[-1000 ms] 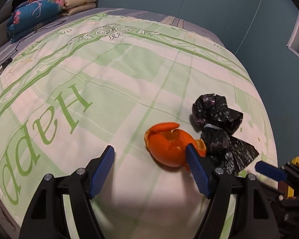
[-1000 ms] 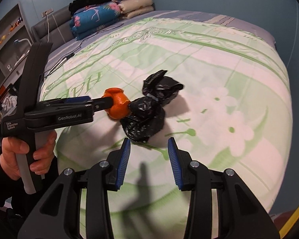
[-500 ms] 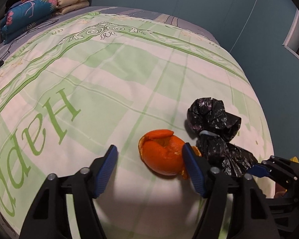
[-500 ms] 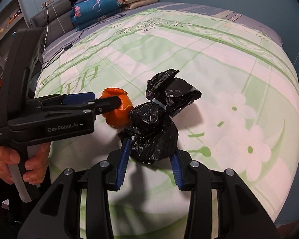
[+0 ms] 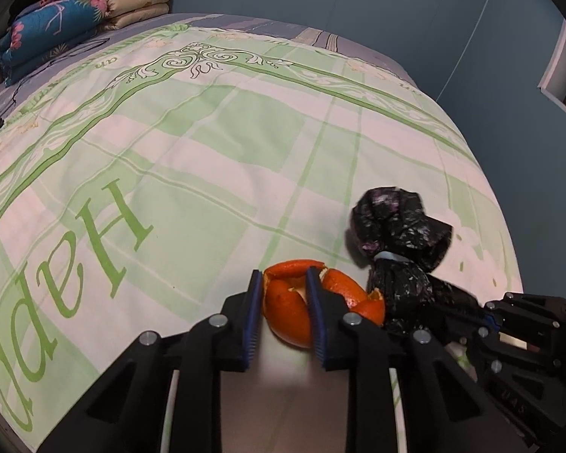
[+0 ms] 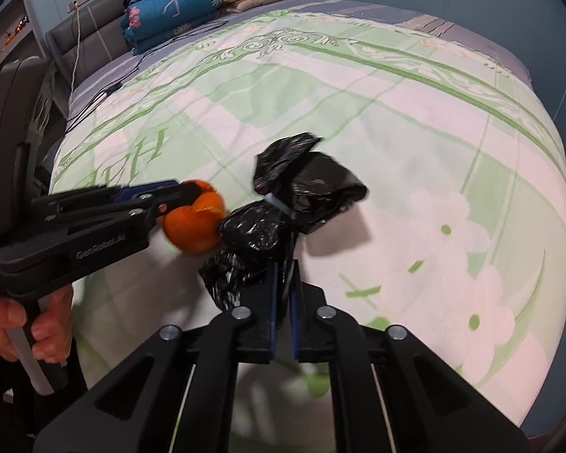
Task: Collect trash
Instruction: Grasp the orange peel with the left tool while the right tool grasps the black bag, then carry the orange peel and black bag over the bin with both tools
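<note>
An orange peel (image 5: 286,313), curled into a hollow ball, lies on the green-and-white bedspread (image 5: 207,151) near the front edge. My left gripper (image 5: 283,283) is closing on it, with both blue pads pressing one flap of the peel. Right beside the peel, touching it, lies a knotted black trash bag (image 5: 396,226). In the right wrist view my right gripper (image 6: 283,275) is shut on the lower end of the black bag (image 6: 302,196). There the left gripper (image 6: 192,192) reaches in from the left over the peel (image 6: 192,226).
Folded quilts and pillows (image 6: 192,3) are stacked at the head of the bed, and a cable (image 6: 105,90) trails over the far left side. A hand (image 6: 37,324) holds the left gripper's handle. The blue wall (image 5: 471,37) runs along the bed's right side.
The left jaws narrowed from wide open onto the peel. The right gripper moved forward to the black bag and shut on its lower end.
</note>
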`<control>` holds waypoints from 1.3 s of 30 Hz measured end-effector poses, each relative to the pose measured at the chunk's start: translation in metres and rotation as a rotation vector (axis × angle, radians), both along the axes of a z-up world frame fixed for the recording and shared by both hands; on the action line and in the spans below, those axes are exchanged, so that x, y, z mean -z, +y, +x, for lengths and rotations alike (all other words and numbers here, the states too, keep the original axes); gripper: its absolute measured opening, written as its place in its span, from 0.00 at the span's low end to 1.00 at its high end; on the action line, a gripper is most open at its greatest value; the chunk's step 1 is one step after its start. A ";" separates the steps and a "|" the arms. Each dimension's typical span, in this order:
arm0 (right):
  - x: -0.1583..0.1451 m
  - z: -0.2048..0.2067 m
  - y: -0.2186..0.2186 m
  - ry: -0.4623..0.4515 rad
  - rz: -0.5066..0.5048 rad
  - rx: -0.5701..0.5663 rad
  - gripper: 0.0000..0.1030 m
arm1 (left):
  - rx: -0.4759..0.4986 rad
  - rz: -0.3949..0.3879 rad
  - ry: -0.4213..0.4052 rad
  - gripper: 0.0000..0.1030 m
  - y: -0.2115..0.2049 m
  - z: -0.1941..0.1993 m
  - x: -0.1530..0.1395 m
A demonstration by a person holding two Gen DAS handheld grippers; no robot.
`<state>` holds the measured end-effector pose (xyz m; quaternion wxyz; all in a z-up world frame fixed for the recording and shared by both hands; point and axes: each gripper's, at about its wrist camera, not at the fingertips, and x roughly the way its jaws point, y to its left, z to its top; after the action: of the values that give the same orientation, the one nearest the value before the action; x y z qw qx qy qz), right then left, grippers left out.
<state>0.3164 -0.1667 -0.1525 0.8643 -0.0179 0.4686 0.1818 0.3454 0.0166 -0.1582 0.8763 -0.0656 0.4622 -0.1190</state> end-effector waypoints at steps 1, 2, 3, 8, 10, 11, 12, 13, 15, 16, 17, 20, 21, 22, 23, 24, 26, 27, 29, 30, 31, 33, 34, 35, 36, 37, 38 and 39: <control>-0.002 0.003 -0.001 -0.005 0.002 0.008 0.02 | -0.004 -0.004 -0.001 0.18 0.001 0.001 -0.001; -0.003 0.006 -0.002 -0.011 0.001 0.015 0.01 | -0.004 -0.008 -0.001 0.17 0.002 0.002 -0.001; -0.005 0.009 -0.004 -0.019 0.000 0.024 0.01 | -0.005 -0.012 -0.002 0.16 0.002 0.002 -0.001; -0.014 0.019 -0.008 -0.050 0.016 0.054 0.00 | -0.015 -0.029 0.000 0.15 0.005 0.004 -0.003; -0.019 0.022 -0.011 -0.068 0.024 0.068 0.00 | -0.022 -0.038 -0.001 0.15 0.006 0.004 -0.005; -0.021 0.024 -0.013 -0.078 0.030 0.078 0.00 | -0.024 -0.040 -0.003 0.15 0.007 0.004 -0.006; -0.025 0.025 -0.015 -0.088 0.037 0.089 0.00 | -0.027 -0.042 -0.007 0.15 0.008 0.003 -0.007; -0.028 0.027 -0.018 -0.097 0.042 0.098 0.00 | -0.029 -0.045 -0.011 0.15 0.009 0.003 -0.009; -0.034 0.027 -0.023 -0.114 0.049 0.114 0.00 | -0.035 -0.047 -0.020 0.15 0.011 0.002 -0.012; -0.039 0.027 -0.027 -0.124 0.054 0.123 0.00 | -0.037 -0.047 -0.023 0.15 0.012 0.002 -0.013; -0.042 0.027 -0.029 -0.132 0.057 0.131 0.00 | -0.037 -0.049 -0.028 0.15 0.013 0.002 -0.015; -0.054 0.023 -0.038 -0.159 0.066 0.152 0.00 | -0.040 -0.059 -0.040 0.14 0.016 0.000 -0.020; -0.057 0.021 -0.039 -0.169 0.065 0.156 0.00 | -0.042 -0.061 -0.047 0.13 0.016 -0.001 -0.022; -0.062 0.017 -0.042 -0.184 0.062 0.160 0.00 | -0.042 -0.062 -0.054 0.13 0.016 -0.001 -0.025; -0.065 0.015 -0.044 -0.193 0.062 0.161 0.00 | -0.041 -0.062 -0.059 0.13 0.016 -0.002 -0.026; -0.070 0.011 -0.047 -0.204 0.062 0.167 0.00 | -0.040 -0.063 -0.065 0.13 0.015 -0.003 -0.028; -0.076 0.005 -0.050 -0.220 0.062 0.170 0.00 | -0.035 -0.062 -0.076 0.13 0.014 -0.006 -0.033; -0.079 0.003 -0.052 -0.231 0.060 0.172 0.00 | -0.033 -0.060 -0.084 0.12 0.013 -0.008 -0.036; -0.088 -0.005 -0.057 -0.252 0.063 0.176 0.00 | -0.031 -0.060 -0.097 0.12 0.012 -0.012 -0.041; -0.092 -0.008 -0.059 -0.261 0.067 0.177 0.00 | -0.030 -0.064 -0.103 0.12 0.012 -0.014 -0.044; -0.095 -0.012 -0.060 -0.270 0.068 0.179 0.00 | -0.029 -0.069 -0.114 0.12 0.011 -0.017 -0.049; -0.102 -0.019 -0.064 -0.285 0.076 0.182 0.00 | -0.025 -0.073 -0.138 0.12 0.010 -0.024 -0.059; -0.107 -0.023 -0.065 -0.295 0.081 0.181 0.00 | -0.023 -0.073 -0.152 0.12 0.010 -0.028 -0.064; -0.111 -0.027 -0.066 -0.305 0.082 0.180 0.00 | -0.022 -0.074 -0.162 0.12 0.009 -0.031 -0.068; -0.114 -0.032 -0.066 -0.314 0.082 0.178 0.00 | -0.020 -0.076 -0.172 0.12 0.009 -0.034 -0.072; -0.119 -0.038 -0.067 -0.326 0.082 0.176 0.00 | -0.017 -0.081 -0.185 0.12 0.008 -0.039 -0.079; -0.123 -0.043 -0.068 -0.338 0.082 0.175 0.00 | -0.015 -0.084 -0.192 0.12 0.007 -0.042 -0.082; -0.127 -0.048 -0.069 -0.348 0.083 0.173 0.00 | -0.013 -0.089 -0.202 0.12 0.006 -0.047 -0.088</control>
<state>0.2688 -0.2359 -0.0257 0.9446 0.0272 0.3042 0.1201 0.2987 0.0227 -0.0700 0.9154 -0.0952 0.3652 -0.1398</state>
